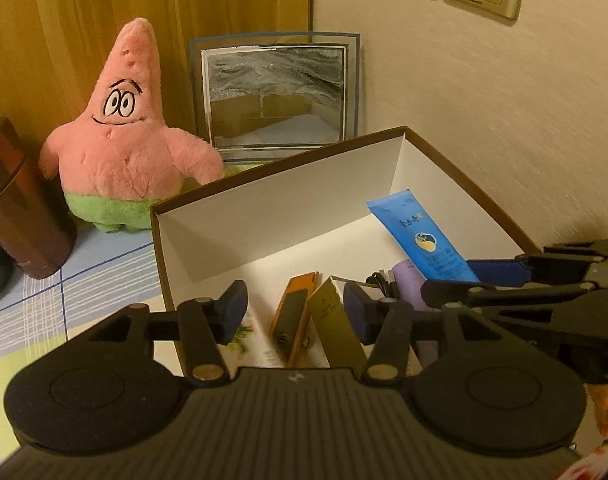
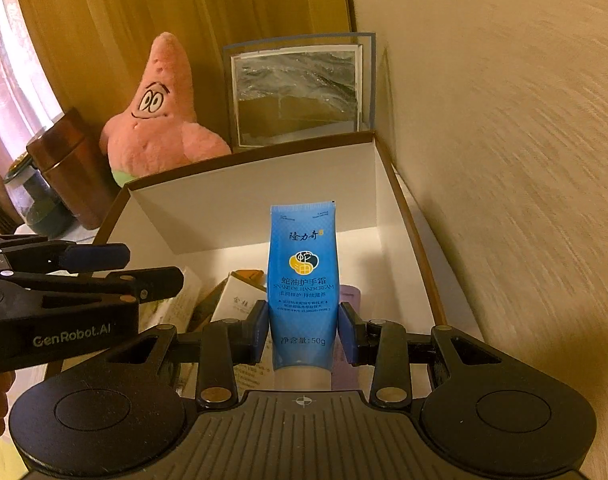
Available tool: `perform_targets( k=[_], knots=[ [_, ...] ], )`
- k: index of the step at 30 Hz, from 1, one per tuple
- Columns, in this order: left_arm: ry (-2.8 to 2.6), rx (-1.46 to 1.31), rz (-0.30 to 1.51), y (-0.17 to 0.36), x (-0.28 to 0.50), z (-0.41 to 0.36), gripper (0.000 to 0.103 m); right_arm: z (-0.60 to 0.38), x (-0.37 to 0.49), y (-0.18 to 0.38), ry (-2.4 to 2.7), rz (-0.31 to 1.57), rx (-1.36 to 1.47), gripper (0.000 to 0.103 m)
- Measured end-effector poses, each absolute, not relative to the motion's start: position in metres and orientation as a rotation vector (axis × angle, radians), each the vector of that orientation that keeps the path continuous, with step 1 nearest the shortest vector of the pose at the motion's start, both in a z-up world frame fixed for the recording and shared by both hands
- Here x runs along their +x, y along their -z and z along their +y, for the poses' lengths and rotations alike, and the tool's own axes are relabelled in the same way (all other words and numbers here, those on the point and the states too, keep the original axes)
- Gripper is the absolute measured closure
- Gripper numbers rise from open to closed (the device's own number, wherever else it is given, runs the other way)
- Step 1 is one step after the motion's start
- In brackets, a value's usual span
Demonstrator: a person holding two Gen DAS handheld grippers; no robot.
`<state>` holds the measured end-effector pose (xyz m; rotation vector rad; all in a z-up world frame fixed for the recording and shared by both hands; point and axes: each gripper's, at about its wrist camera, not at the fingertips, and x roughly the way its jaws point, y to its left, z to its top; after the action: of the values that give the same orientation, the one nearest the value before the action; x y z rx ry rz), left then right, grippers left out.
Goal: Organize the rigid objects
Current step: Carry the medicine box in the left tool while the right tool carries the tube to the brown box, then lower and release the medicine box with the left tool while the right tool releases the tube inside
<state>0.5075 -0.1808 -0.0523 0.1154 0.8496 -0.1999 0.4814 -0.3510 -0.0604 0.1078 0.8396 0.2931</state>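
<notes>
The right gripper (image 2: 303,330) is clenched on the blue plastic hand-cream tube (image 2: 303,280), its blue pads pressing the tube's lower body from both sides. The tube's long axis runs straight out along the gripper's fingers, crimped end far and white cap near, and it hangs over the open white cardboard box with a brown rim (image 2: 400,184), towards the box's right wall. That is the relation the coming move turns on: the tube is already above the box's floor, so what remains, as I judge it, is to let it go there. Just below and beside it lie a pale purple cylindrical object (image 2: 350,294) and a small cream-coloured carton with gold print (image 2: 240,296), so the free floor is the bare white patch on the far side of the tube.

The left gripper (image 1: 294,312) stands released with nothing between its pads. It hovers over the near left part of the box (image 1: 264,168), above an orange-and-black utility knife (image 1: 290,320) and a gold-brown slim carton (image 1: 336,324) already lying inside. The right gripper, just beside it on the right, is the one that bears the tube (image 1: 416,236).

Beyond the box, on the surface with a checked cloth (image 1: 84,280), stand a pink star-shaped plush toy (image 1: 124,140), a framed grey picture (image 1: 276,92) and a brown metal canister (image 1: 20,216).
</notes>
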Motion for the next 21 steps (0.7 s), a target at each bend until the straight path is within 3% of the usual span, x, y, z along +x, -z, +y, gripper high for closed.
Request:
perform_targets(
  k=[16,21],
  knots=[
    [0.190,0.107,0.837,0.0478,0.5030,-0.1724,0.050,-0.3531,0.4841,0.0597,-0.299,0.819,0.139,0.068],
    [0.192,0.106,0.822,0.0460,0.5008,-0.1721,0.042,-0.3545,0.4795,0.0528,-0.311,0.789,0.148,0.056]
  ],
)
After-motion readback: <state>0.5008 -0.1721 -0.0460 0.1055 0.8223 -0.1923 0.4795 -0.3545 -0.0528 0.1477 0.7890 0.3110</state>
